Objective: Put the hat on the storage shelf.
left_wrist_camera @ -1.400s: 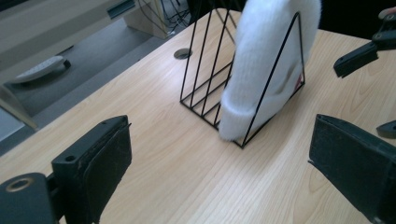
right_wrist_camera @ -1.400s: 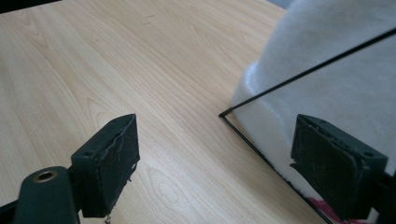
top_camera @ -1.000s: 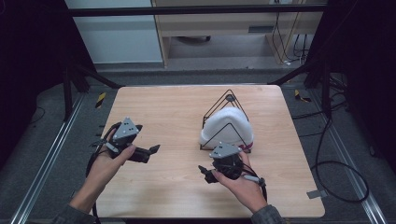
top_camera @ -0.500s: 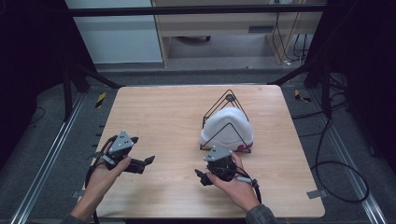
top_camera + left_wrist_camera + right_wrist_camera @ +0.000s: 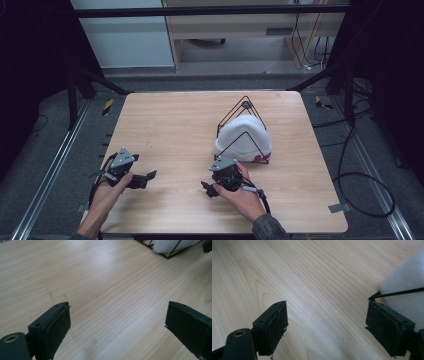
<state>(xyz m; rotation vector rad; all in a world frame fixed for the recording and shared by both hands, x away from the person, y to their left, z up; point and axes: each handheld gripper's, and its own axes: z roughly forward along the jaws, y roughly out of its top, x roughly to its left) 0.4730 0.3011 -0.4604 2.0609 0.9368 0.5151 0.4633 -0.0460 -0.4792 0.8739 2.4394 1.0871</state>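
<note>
Risk first: the right gripper (image 5: 208,189), jaws spread wide and empty at lower centre, sits just beside the wire stand (image 5: 243,131); a careless swing could snag a rod and tip the white cap (image 5: 244,139) right of centre. At lower left, the left gripper (image 5: 148,176) rests low, jaws also spread, pointing right.

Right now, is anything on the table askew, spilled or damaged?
Nothing stands out. The white cap sits inside its black wire stand, upright on the table. Left gripper and right gripper are both open, holding nothing.
</note>
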